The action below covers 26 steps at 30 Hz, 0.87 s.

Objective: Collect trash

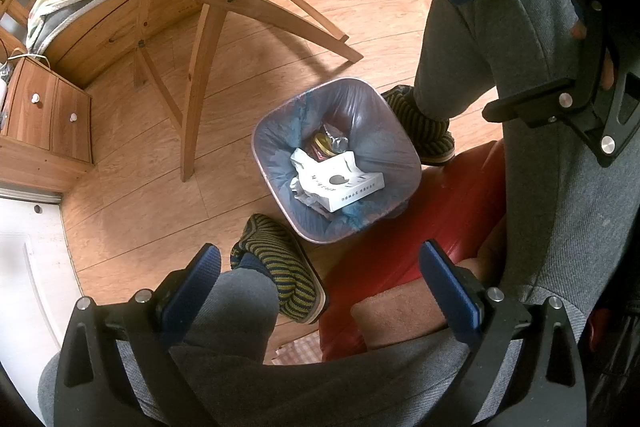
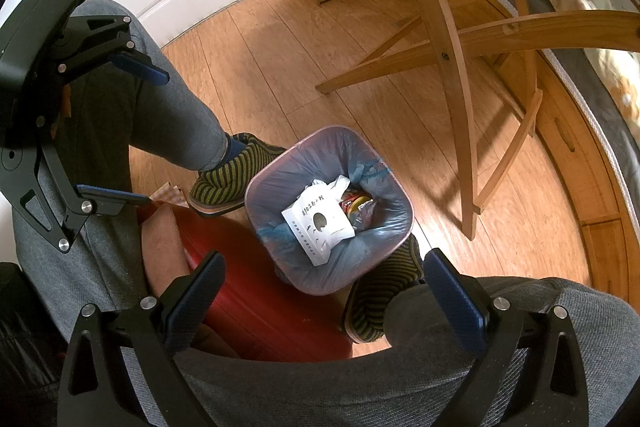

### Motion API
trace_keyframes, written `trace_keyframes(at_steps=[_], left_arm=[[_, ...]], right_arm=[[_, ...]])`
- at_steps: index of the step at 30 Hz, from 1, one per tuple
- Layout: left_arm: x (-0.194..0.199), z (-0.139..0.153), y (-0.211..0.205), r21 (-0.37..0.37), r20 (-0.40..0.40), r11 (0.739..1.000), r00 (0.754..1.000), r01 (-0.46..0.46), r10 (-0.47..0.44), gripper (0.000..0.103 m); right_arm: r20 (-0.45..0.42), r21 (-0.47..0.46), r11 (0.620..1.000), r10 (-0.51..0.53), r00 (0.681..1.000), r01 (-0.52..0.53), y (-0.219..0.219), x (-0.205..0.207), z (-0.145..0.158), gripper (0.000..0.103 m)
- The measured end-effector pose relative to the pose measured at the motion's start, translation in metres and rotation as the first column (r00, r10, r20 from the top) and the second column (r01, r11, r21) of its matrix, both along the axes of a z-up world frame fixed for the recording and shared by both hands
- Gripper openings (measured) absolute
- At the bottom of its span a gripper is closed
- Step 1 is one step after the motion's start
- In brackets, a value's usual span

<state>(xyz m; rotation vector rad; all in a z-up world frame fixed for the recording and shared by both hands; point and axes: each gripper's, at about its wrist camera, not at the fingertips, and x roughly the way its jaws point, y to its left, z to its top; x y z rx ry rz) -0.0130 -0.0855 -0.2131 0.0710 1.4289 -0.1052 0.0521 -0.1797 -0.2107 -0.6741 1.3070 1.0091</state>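
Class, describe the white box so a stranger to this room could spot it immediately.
Find the bin on the wooden floor between the person's two striped slippers. The white box lies on top of the rubbish inside it. Unlike the crumpled paper beside it, it is flat, with print and a dark round mark.

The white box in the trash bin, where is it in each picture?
Left wrist view: the white box lies in the trash bin near the picture's middle.
Right wrist view: the white box is in the trash bin, just below the middle.
Shared landmark: the wooden chair stands on the floor behind the bin.
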Motion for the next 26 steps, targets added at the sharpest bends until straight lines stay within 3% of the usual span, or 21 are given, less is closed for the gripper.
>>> trace_keyframes(at_steps=[26], left_arm=[[-0.0011,-0.0034,-0.0019,0.004,-0.009,1.0,1.0,0.0,0.0,0.098]], right_arm=[[0.001,0.001,1.0,-0.001,1.0,0.001,0.0003,-0.0005,0.0,0.1]])
